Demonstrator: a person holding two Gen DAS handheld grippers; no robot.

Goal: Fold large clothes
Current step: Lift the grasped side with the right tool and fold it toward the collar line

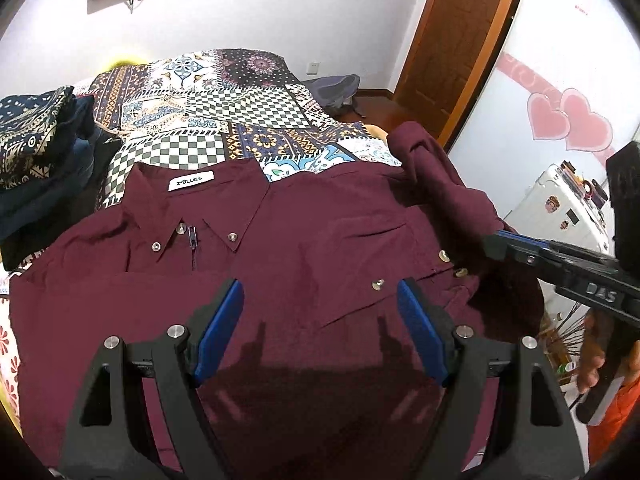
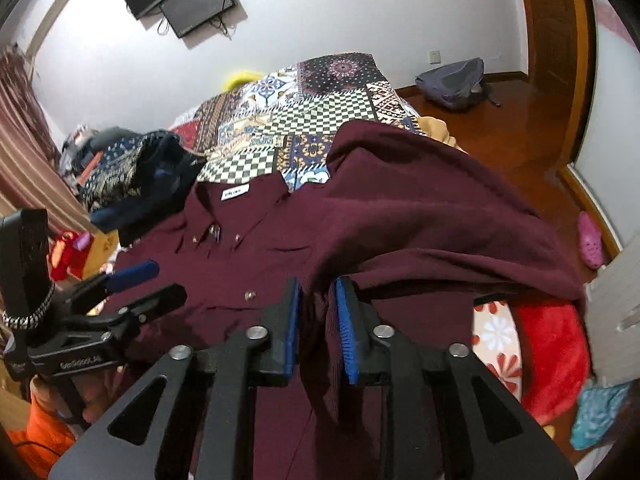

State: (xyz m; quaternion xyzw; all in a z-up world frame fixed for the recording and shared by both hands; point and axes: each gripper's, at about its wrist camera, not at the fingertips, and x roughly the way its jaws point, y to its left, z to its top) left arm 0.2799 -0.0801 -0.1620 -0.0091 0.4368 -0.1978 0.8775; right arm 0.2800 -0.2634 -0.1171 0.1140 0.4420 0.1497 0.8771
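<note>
on the patchwork bedspread [image 1: 208, 112], right gripper [image 2: 318, 320] jaws pinch the maroon shirt [image 1: 304, 248] sleeve — left gripper [image 1: 320, 332] jaws wide, empty.

left gripper [image 1: 320, 332] spread wide, right gripper [image 2: 318, 320] clamped

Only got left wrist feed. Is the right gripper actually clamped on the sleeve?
Observer: Yes. In the right wrist view the right gripper is shut on a bunch of the shirt's sleeve, fabric pinched between the blue pads.
Operator: Where does the sleeve go from there?
Observer: It is lifted and drapes across the shirt's right side, toward the collar.
Operator: Anything on the floor over there?
Observer: A grey backpack by the wall, on the wood floor beyond the bed.
Operator: And how does the left gripper look from that side?
Observer: The left gripper is open, over the shirt's left side, holding nothing.
</note>
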